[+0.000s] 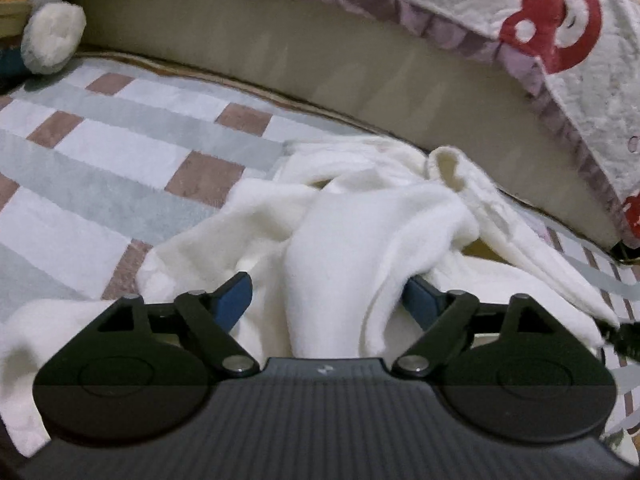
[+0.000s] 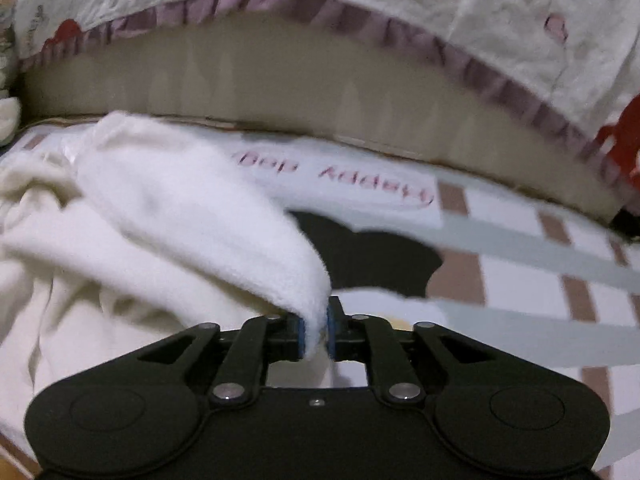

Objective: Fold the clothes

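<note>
A cream-white fleece garment (image 1: pixel 360 220) lies crumpled on a checked bed sheet (image 1: pixel 120 152). My left gripper (image 1: pixel 328 300) stands wide open over it, and a raised fold of the cloth sits loose between its blue fingers (image 1: pixel 236 296). In the right wrist view the same garment (image 2: pixel 180 200) stretches away to the left. My right gripper (image 2: pixel 316 336) has its blue pads (image 2: pixel 301 338) close together, with the tip of a fleece flap pinched between them. Past the flap the garment shows pink lettering (image 2: pixel 340 176) and a black printed shape (image 2: pixel 372 256).
A beige padded wall (image 1: pixel 280 52) runs along the far side of the bed. A quilt with red prints and a purple frill (image 1: pixel 480 8) hangs over it. A plush toy (image 1: pixel 52 36) sits at the far left. Bare checked sheet (image 2: pixel 520 240) lies right of the garment.
</note>
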`<state>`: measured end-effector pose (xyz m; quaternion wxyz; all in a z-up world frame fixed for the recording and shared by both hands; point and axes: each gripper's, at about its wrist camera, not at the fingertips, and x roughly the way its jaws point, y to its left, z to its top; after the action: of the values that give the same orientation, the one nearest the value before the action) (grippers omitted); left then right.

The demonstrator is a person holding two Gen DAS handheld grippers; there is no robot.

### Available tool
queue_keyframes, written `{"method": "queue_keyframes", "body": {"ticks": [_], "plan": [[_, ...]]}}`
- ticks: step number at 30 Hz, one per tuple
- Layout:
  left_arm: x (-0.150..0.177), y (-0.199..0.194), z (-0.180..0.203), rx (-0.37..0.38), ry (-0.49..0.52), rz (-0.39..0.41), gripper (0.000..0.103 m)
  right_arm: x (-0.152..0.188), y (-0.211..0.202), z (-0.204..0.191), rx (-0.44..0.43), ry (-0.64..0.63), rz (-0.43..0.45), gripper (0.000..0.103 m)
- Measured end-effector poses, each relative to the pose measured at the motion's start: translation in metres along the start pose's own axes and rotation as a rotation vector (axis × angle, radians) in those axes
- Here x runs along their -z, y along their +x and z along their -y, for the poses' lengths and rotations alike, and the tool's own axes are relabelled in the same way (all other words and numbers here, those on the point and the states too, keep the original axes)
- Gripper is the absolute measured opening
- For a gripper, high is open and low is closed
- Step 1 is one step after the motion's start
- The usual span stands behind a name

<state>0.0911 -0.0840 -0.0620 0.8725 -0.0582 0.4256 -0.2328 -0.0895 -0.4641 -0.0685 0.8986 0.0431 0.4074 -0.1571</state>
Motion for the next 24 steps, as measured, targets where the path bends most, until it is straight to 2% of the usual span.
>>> {"method": "queue_keyframes", "body": {"ticks": [1, 2, 3, 4, 5, 11, 14, 17, 18, 19, 20, 24], "plan": [[0.000, 0.003, 0.003, -0.022, 0.029, -0.020, 0.081, 0.005, 0.002, 0.002, -0.014, -0.003, -0.005, 0.025], [-0.001, 0.006, 0.006, -0.043, 0.059, -0.039, 0.065, 0.009, 0.005, 0.003, -0.027, -0.005, -0.011, 0.033], [-0.001, 0.009, 0.009, -0.065, 0.088, -0.059, 0.034, 0.014, 0.007, 0.005, -0.041, -0.008, -0.016, 0.034], [-0.001, 0.012, 0.012, -0.087, 0.118, -0.071, 0.018, 0.013, 0.006, 0.006, -0.053, -0.008, -0.014, 0.036], [0.000, 0.009, 0.014, -0.109, 0.145, -0.049, 0.010, 0.012, 0.006, 0.007, -0.065, -0.009, -0.012, 0.039], [-0.004, -0.021, 0.010, -0.138, 0.162, 0.142, 0.009, -0.009, 0.012, 0.001, -0.163, 0.065, 0.010, 0.056], [-0.006, -0.025, 0.005, -0.143, 0.163, 0.168, 0.009, -0.017, 0.028, -0.007, -0.158, 0.112, -0.003, 0.063], [-0.004, -0.018, -0.002, -0.155, 0.143, 0.183, 0.009, -0.026, 0.048, -0.011, -0.130, 0.170, -0.028, 0.064], [-0.005, -0.015, -0.003, -0.154, 0.133, 0.187, 0.009, -0.030, 0.048, -0.009, -0.118, 0.182, -0.022, 0.059], [-0.006, -0.015, -0.004, -0.141, 0.127, 0.193, 0.009, -0.035, 0.047, -0.008, -0.105, 0.193, -0.015, 0.025], [-0.007, -0.016, -0.005, -0.125, 0.119, 0.200, 0.009, -0.039, 0.047, -0.007, -0.092, 0.205, -0.008, 0.017], [-0.015, -0.022, -0.014, -0.017, 0.041, 0.217, 0.009, -0.062, 0.004, 0.005, -0.031, 0.239, 0.121, 0.016]]}}
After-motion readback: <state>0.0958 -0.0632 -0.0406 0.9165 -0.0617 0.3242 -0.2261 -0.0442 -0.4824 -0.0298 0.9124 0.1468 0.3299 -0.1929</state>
